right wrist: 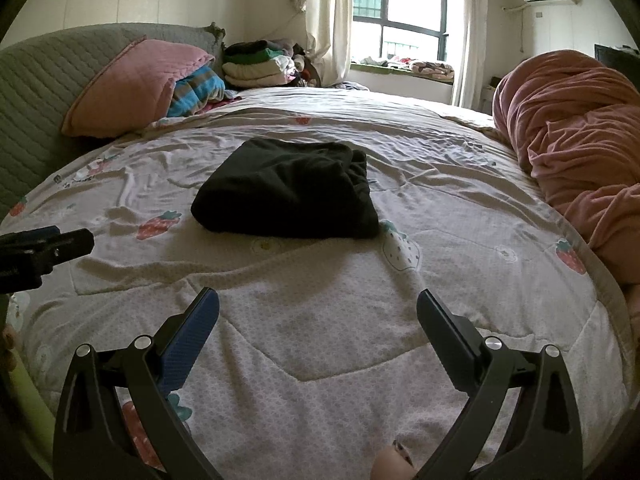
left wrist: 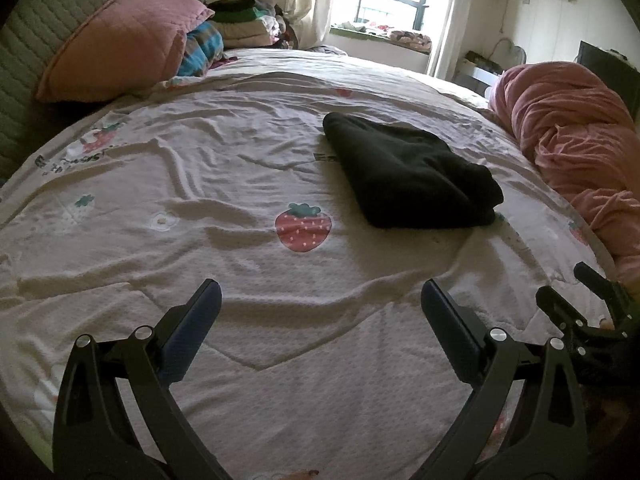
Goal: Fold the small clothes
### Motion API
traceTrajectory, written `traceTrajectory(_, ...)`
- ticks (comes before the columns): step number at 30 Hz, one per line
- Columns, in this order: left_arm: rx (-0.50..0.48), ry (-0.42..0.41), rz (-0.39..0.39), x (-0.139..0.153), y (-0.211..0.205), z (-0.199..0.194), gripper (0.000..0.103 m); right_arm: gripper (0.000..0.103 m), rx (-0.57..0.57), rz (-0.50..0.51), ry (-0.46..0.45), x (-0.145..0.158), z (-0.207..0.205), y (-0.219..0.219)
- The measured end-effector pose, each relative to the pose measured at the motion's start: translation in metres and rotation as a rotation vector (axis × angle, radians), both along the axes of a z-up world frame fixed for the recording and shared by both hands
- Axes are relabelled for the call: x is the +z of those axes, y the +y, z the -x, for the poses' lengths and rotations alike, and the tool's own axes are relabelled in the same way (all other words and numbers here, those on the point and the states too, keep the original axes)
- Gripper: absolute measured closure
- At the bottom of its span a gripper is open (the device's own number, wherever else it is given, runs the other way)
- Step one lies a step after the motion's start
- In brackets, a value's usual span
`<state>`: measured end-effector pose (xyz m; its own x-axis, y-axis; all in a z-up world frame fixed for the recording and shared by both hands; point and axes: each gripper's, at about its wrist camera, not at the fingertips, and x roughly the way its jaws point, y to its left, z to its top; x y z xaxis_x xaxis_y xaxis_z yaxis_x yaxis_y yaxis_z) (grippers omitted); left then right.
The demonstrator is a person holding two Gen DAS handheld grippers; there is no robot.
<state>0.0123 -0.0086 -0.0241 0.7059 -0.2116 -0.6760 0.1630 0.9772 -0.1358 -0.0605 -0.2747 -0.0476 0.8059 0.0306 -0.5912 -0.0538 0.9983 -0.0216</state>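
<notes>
Black garment (right wrist: 286, 190) sits folded mid-bed (right wrist: 320, 340), so we hold left gripper (left wrist: 320, 312) and right gripper (right wrist: 318, 314) spread empty near its front edge.

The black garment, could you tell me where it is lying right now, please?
The black garment lies folded mid-bed on the strawberry bedspread, ahead of both open claws, between the pink pillow and the pink blanket.

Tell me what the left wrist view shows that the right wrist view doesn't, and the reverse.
Only the left wrist view: the right gripper at its right edge, and a big strawberry print left of the black garment.

Only the right wrist view: the left gripper at its left edge, and a fingertip at the bottom.

Both: the folded black garment on the bedspread, pink pillow, pink blanket, clothes stack, window; both grippers open, holding nothing.
</notes>
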Motion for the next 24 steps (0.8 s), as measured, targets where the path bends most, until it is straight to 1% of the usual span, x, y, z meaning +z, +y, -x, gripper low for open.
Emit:
traceTrajectory(11,0.005,0.002,-0.027,-0.0002,-0.002,-0.001,0.009,0.005,0.003,0.001,0.003,-0.0007,0.0001,0.0003)
traceTrajectory(24,0.009,0.005,-0.033,-0.001,-0.0011,-0.0012,0.009,0.005,0.004,-0.007,0.01,-0.0028,0.001,0.0025)
